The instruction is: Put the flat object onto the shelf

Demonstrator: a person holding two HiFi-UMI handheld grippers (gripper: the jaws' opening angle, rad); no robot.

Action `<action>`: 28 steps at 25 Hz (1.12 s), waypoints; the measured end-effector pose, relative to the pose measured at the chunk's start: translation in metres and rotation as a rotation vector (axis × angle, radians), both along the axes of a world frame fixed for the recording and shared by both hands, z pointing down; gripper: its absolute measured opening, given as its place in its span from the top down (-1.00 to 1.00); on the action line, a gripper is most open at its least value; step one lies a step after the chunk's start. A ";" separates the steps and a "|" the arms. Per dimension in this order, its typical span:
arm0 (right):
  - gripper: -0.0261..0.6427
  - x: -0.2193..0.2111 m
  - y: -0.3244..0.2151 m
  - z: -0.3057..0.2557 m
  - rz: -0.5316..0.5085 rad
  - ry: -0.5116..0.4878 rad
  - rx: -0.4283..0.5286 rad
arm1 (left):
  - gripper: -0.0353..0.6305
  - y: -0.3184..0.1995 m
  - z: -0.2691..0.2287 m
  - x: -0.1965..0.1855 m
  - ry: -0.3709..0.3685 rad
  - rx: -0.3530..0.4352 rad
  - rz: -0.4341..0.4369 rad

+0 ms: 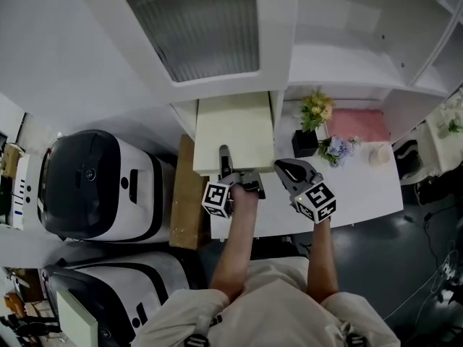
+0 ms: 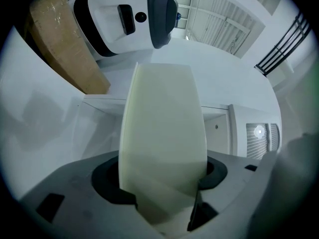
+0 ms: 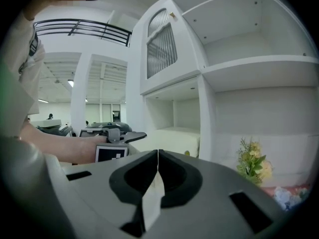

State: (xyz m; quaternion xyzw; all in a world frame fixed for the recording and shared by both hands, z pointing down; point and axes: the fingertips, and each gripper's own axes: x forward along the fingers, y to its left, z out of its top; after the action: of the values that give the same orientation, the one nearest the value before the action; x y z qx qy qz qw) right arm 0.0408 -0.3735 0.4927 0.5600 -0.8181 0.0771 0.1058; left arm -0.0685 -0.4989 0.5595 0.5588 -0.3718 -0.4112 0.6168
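Clearly the flat object, one cream slab, is clamped at its near end between the jaws of the left hand-held gripper. The rest of it reaches into the low left compartment of the white shelf. In the right gripper view it appears to lie flat on that compartment's floor, though whether it rests its full weight there cannot be told. The right hand-held gripper hangs just beside the left one, over the front of the white worktop. Its jaws are pressed together with nothing between them. Above the compartment hangs one cupboard door with a ribbed pane. On the worktop to the right of the slab stands one black pot holding a bunch of yellow flowers. Just beside the pot lies a second bunch, of bluish flowers; whether these sit in any vessel cannot be made out. Behind them is one pink mat, and near it one small white cup, its contents not visible. Left of the worktop one brown cardboard sheet stands on edge. Beyond it are two white-and-black machines, one behind the other on the floor.
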 end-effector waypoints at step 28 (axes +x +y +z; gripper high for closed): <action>0.72 -0.026 -0.061 0.025 -0.020 0.010 0.000 | 0.00 -0.026 -0.002 0.042 0.022 0.044 0.365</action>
State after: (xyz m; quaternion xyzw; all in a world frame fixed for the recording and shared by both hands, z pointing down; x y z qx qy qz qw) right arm 0.0144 -0.4348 0.5173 0.5523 -0.8230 0.0733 0.1105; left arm -0.0265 -0.5249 0.5577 0.6259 -0.2483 -0.3066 0.6727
